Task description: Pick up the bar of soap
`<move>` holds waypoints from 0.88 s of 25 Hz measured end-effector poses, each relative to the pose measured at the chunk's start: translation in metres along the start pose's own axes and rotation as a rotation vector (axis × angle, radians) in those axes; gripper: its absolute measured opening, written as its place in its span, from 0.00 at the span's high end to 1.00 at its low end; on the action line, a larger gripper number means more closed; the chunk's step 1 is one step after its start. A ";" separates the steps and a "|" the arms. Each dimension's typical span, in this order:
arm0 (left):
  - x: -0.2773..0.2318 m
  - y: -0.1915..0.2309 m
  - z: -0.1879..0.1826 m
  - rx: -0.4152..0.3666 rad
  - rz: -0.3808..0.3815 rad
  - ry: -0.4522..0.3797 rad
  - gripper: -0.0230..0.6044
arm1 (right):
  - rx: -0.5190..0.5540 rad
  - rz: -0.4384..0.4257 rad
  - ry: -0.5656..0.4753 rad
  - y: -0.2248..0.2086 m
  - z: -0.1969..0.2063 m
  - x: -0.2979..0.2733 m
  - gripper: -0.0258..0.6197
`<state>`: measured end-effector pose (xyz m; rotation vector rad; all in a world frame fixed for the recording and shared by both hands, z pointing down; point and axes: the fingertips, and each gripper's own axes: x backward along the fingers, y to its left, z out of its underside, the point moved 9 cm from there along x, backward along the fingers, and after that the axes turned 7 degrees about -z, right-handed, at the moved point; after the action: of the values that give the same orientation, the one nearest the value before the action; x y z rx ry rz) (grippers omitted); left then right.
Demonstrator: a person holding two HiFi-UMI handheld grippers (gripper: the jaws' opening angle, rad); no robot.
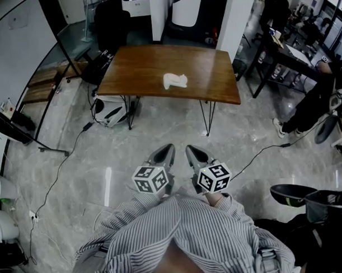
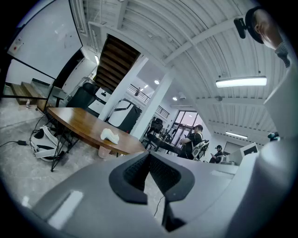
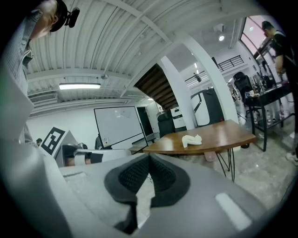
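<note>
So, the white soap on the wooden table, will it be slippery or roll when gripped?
Probably rigid: the bar of soap keeps a lumpy, curved shape. Its rounded sides may slip in a grip. It lies low on the table, so rolling seems unlikely.

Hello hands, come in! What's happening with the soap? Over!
Left gripper shut, empty. Right gripper shut, empty. Bar of soap on wooden table ahead, untouched. Only floor between.
</note>
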<state>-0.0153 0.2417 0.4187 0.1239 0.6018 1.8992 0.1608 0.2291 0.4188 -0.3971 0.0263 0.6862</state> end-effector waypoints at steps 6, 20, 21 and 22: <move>-0.014 -0.002 -0.004 -0.031 -0.012 -0.016 0.96 | 0.016 -0.004 -0.004 -0.012 -0.005 -0.006 0.96; -0.044 0.001 -0.008 -0.081 -0.042 0.038 0.96 | 0.082 0.010 0.057 -0.031 -0.014 -0.028 0.96; -0.049 0.001 -0.009 -0.081 -0.032 0.034 0.96 | 0.094 -0.004 0.057 -0.034 -0.016 -0.030 0.96; -0.054 -0.001 -0.008 -0.078 -0.023 0.031 0.96 | 0.102 -0.021 0.063 -0.037 -0.017 -0.032 0.96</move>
<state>0.0040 0.1911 0.4216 0.0374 0.5472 1.9020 0.1605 0.1774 0.4207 -0.3199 0.1160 0.6490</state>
